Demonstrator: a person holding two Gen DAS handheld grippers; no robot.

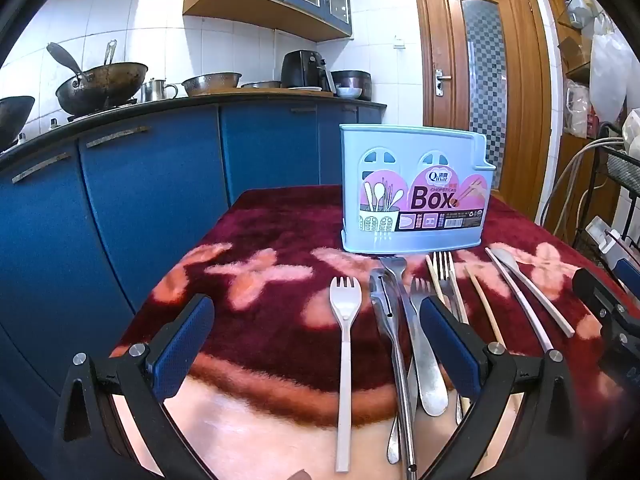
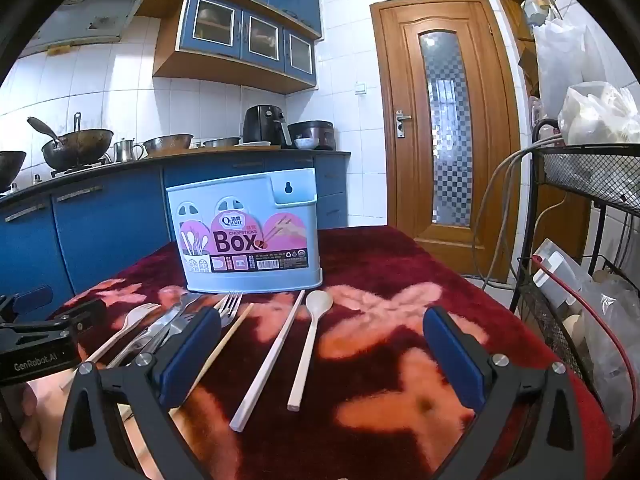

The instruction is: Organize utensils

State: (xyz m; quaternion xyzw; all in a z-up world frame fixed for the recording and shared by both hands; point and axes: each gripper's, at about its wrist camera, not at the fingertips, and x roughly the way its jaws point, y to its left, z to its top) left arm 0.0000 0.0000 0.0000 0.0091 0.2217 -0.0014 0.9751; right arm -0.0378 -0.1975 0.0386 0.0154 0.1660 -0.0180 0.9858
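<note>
A light blue chopsticks box (image 1: 414,190) stands upright at the far side of a red flowered table cover (image 1: 264,240); it also shows in the right wrist view (image 2: 246,236). In front of it lie a white plastic fork (image 1: 345,344), metal tongs (image 1: 390,336), metal forks (image 1: 416,320), a wooden chopstick (image 2: 224,344), a white chopstick (image 2: 272,354) and a white spoon (image 2: 312,336). My left gripper (image 1: 316,344) is open above the white fork and tongs. My right gripper (image 2: 324,354) is open above the white chopstick and spoon. Neither holds anything.
Blue kitchen cabinets (image 1: 140,200) with woks and pots stand behind and left of the table. A wooden door (image 2: 444,128) is at the back right. A black wire rack (image 2: 580,240) with bags and cables stands close to the table's right edge.
</note>
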